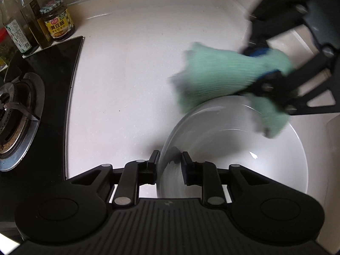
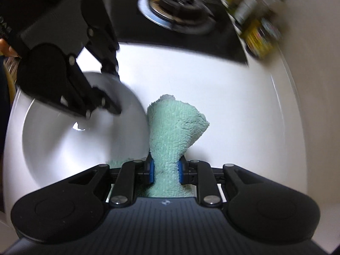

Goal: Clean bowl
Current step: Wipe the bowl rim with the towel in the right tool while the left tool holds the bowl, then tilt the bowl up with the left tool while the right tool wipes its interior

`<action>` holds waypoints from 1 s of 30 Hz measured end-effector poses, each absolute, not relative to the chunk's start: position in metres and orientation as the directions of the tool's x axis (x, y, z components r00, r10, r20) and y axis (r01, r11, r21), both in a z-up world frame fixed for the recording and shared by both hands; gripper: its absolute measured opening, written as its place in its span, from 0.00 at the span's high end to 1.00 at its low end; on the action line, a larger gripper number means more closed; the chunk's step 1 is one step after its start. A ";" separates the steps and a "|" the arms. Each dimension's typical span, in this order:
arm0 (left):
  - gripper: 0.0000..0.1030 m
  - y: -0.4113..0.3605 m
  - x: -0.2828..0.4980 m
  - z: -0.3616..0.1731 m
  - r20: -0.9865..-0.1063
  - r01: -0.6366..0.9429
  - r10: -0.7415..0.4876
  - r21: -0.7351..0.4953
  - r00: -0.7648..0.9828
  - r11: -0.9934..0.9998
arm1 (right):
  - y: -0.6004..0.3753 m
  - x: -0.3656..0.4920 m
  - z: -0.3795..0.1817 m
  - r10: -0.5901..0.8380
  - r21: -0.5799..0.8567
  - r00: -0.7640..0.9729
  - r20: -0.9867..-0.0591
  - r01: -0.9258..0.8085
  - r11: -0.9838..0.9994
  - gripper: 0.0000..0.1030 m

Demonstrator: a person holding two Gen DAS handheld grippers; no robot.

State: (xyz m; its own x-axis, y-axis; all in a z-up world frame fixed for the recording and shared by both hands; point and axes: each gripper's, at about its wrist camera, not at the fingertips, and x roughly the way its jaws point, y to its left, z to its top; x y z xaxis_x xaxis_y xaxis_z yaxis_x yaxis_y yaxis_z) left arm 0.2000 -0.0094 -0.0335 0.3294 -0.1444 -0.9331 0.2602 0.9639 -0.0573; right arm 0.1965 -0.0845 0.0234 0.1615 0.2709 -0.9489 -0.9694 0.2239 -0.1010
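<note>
Nearest in the left wrist view, the left gripper (image 1: pixel 170 165) has its two fingers closed on the near rim of the round white ceramic bowl (image 1: pixel 244 148), one finger outside the wall and one inside. The bowl is on or just above the white stone countertop (image 1: pixel 127 74), and it looks tilted; I cannot tell if it touches the surface.

At the far rim of the bowl, the right gripper (image 2: pixel 164 170) pinches a mint-green terry cloth (image 2: pixel 174 127) tight between its blue pads (image 2: pixel 151 170). The cloth bulges out in front of the fingers, and one loose corner hangs over the far rim into the bowl. In the right wrist view the cloth touches the bowl's edge on the left.

Farther to the left, a black glass cooktop (image 1: pixel 53 68) with a steel gas burner (image 1: pixel 14 116) lies beside the counter. Behind its far corner stand a jar with a yellow label and checked lid (image 1: pixel 57 20), a dark oil bottle (image 1: pixel 31 19) and a clear bottle with a green label (image 1: pixel 12 27), all close together near the wall.
</note>
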 end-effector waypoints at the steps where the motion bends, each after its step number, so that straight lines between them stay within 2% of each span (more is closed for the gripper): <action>1: 0.71 -0.009 0.200 -0.034 -0.933 0.260 -0.145 -0.058 0.330 0.964 | -0.094 0.191 0.023 0.267 -0.090 0.161 -0.950 -0.961 0.261 0.83; 7: 0.71 -0.009 0.200 -0.034 -0.930 0.256 -0.146 -0.059 0.337 0.965 | -0.129 0.133 0.029 0.252 -0.073 0.183 -0.950 -0.918 0.391 0.83; 10: 0.73 -0.005 0.201 -0.034 -0.927 0.261 -0.164 -0.076 0.337 0.963 | -0.117 0.134 0.041 0.273 -0.137 0.234 -0.933 -0.933 0.332 0.83; 15: 0.87 0.018 0.201 -0.032 -0.936 0.206 -0.234 -0.183 0.263 0.961 | -0.097 0.135 0.060 0.314 -0.247 0.313 -0.896 -0.941 0.233 0.83; 21: 0.88 0.029 0.187 -0.029 -0.941 0.165 -0.255 -0.221 0.224 0.961 | -0.073 0.137 0.083 0.374 -0.379 0.395 -0.840 -0.918 0.117 0.83; 26: 0.88 0.032 0.178 -0.030 -0.936 0.139 -0.268 -0.241 0.227 0.960 | -0.021 0.140 0.063 0.422 -0.378 0.248 -0.872 -0.888 -0.260 0.83; 28: 0.88 0.031 0.179 -0.032 -0.934 0.141 -0.269 -0.241 0.235 0.960 | -0.006 0.138 0.047 0.385 -0.347 0.185 -0.904 -0.844 -0.409 0.83; 30: 0.87 0.030 0.180 -0.034 -0.932 0.144 -0.270 -0.241 0.243 0.960 | 0.002 0.139 0.038 0.360 -0.319 0.149 -0.921 -0.820 -0.476 0.83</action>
State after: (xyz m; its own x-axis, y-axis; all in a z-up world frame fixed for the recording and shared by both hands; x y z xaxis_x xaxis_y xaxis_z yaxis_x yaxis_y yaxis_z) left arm 0.1798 0.0297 -0.0339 0.2431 -0.2703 -0.9316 0.1444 0.9598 -0.2408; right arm 0.1387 0.0022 0.0381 0.1493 0.3600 -0.9209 -0.8199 -0.4755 -0.3188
